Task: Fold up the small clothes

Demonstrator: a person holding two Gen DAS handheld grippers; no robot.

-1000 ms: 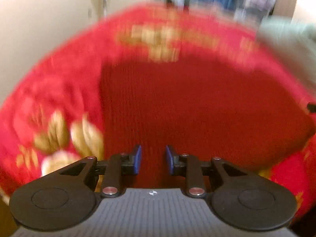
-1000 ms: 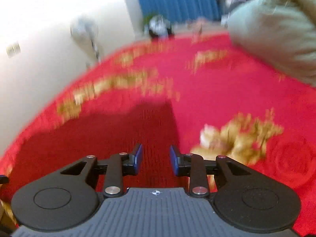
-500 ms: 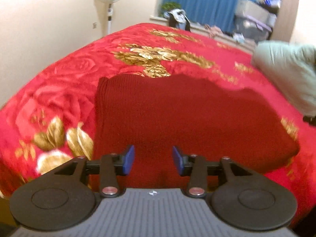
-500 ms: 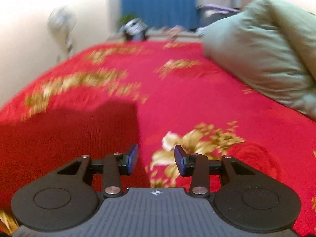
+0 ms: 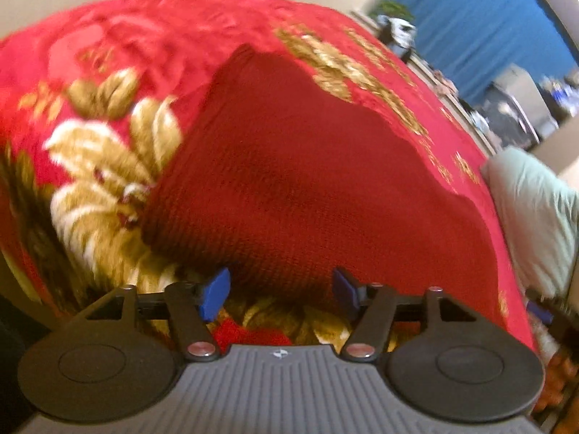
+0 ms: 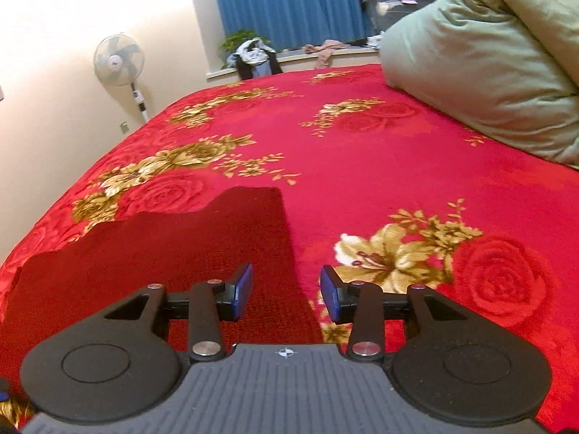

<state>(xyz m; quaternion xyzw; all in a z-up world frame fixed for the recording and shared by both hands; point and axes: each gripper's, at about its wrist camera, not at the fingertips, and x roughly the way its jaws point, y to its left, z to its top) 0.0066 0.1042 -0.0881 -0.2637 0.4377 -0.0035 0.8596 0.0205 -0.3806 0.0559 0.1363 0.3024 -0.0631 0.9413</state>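
Note:
A dark red knitted garment (image 5: 311, 173) lies flat on a red blanket with gold flowers (image 5: 108, 166). My left gripper (image 5: 281, 291) is open and empty, with its blue pads on either side of the garment's near edge. The left wrist view is tilted and a little blurred. In the right wrist view the same garment (image 6: 163, 253) lies at the lower left. My right gripper (image 6: 286, 291) is open and empty over the garment's right edge, where it meets the blanket (image 6: 398, 166).
A green pillow or duvet (image 6: 488, 58) lies at the far right of the bed. A standing fan (image 6: 117, 59) is by the left wall. A blue curtain (image 6: 286, 0), a sill with clothes and storage boxes are beyond the bed.
Both grippers have opened wider. The left one has pulled back and tilted toward the garment's near left corner. The right one has moved to the garment's right edge and steadied.

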